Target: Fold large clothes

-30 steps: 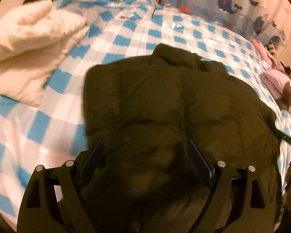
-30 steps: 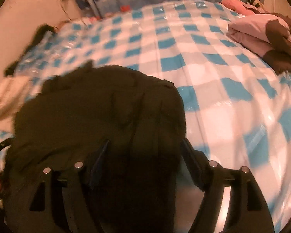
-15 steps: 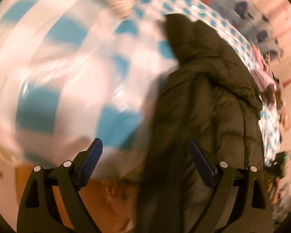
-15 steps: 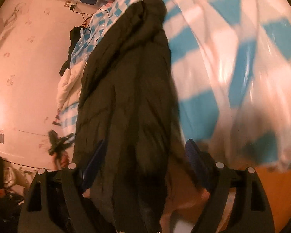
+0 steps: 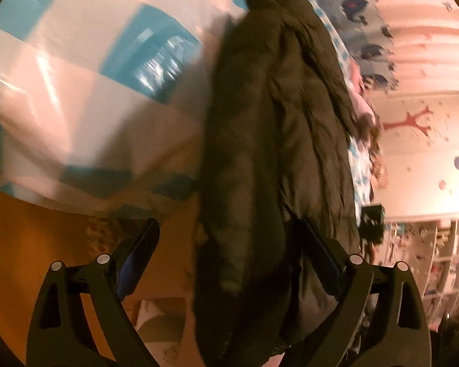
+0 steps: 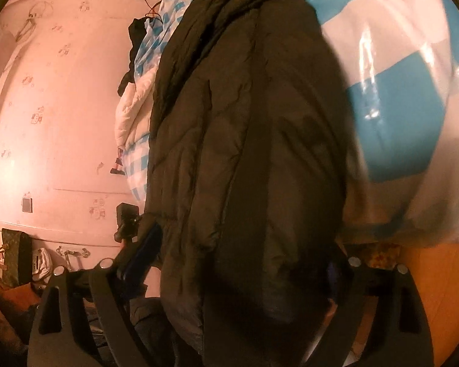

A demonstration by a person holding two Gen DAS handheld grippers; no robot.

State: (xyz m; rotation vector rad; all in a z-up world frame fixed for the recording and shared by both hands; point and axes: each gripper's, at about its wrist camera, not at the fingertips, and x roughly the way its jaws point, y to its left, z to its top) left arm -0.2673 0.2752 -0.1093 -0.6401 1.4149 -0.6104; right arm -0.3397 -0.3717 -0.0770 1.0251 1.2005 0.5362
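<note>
A dark puffer jacket [image 5: 278, 140] lies along the blue-and-white checked bed cover [image 5: 76, 76], and its end hangs over the bed's edge. My left gripper [image 5: 228, 252] is at that hanging end with its jaws opening. The jacket is between the fingers, close to the right finger [image 5: 318, 250] and apart from the left one. In the right wrist view the jacket [image 6: 248, 140] fills the space at my right gripper [image 6: 238, 260], whose jaws are also opening. Its right finger is mostly hidden behind the fabric; the left finger [image 6: 140, 253] stands at the jacket's edge.
The orange floor [image 5: 30, 229] shows below the bed edge. A white puffy garment [image 6: 131, 107] and pink clothes [image 5: 361, 104] lie farther along the bed. A pink wall [image 6: 46, 107] stands on one side and shelves [image 5: 443, 260] on the other.
Both grippers have dropped from above the flat jacket to the bed's edge and rolled sideways. The jacket's end now hangs between the wider-spread fingers, and the floor has come into view.
</note>
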